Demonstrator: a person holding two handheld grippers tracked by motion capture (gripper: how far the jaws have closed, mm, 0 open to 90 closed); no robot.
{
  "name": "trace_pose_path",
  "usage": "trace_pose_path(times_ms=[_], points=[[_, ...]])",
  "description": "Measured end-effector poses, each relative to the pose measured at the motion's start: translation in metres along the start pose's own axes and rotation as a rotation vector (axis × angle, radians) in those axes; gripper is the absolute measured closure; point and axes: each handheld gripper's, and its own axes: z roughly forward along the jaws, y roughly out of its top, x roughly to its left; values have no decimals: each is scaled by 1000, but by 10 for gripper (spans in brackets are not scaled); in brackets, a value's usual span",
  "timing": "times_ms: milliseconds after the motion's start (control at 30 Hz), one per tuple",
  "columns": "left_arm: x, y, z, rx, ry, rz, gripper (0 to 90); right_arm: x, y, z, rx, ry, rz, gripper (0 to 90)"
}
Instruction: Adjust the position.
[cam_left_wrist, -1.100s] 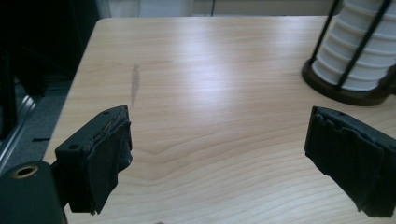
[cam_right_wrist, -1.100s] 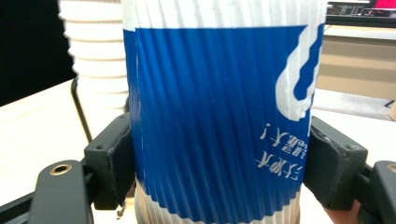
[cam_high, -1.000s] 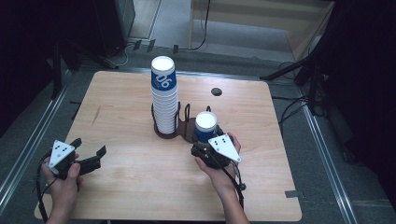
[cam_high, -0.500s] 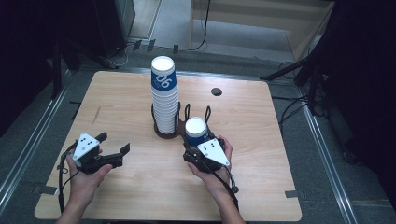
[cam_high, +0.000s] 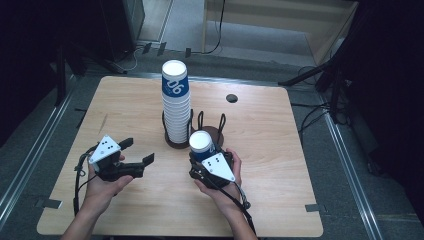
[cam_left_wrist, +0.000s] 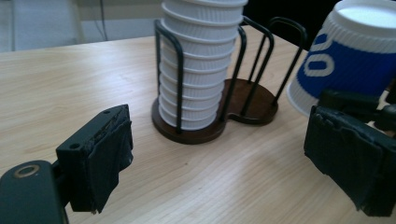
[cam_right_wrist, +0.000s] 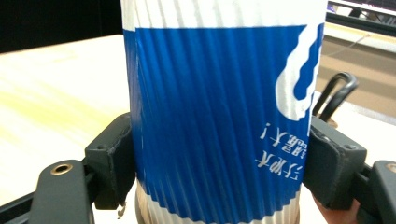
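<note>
A tall stack of white ribbed paper cups (cam_high: 176, 107) (cam_left_wrist: 198, 70), the top one blue-banded, stands in the left bay of a black wire holder (cam_high: 215, 131) (cam_left_wrist: 247, 100) at mid-table. The holder's right bay holds nothing. My right gripper (cam_high: 202, 156) (cam_right_wrist: 219, 158) is shut on a single blue-and-white cup (cam_high: 201, 145) (cam_right_wrist: 219, 107) (cam_left_wrist: 355, 56), held base up just in front of the holder. My left gripper (cam_high: 137, 151) (cam_left_wrist: 224, 161) hovers to the left of it, pointing at the holder, open with nothing between its pads.
The wooden table (cam_high: 280, 150) has a small dark round hole (cam_high: 231, 98) behind the holder. Tape marks (cam_high: 312, 207) sit near its front corners. Metal rails and cables run along the floor on both sides.
My left gripper has travelled from the table's left edge toward the centre and risen. The right gripper has drawn the cup slightly left and nearer the person.
</note>
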Motion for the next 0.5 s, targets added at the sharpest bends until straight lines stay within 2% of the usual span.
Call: trace_pose_path(times_ms=[133,200,300,500], points=[[-7,4,4,6,-49,-1,87,7,-3,-2,7,5,-49,220],[-12,6,6,17,-72,13,87,10,-3,-3,11,4,-53,219],[-19,8,9,25,-113,10,87,12,-4,-3,13,7,-64,220],[-28,7,15,51,-130,9,123,19,-6,-3,17,5,-102,219]])
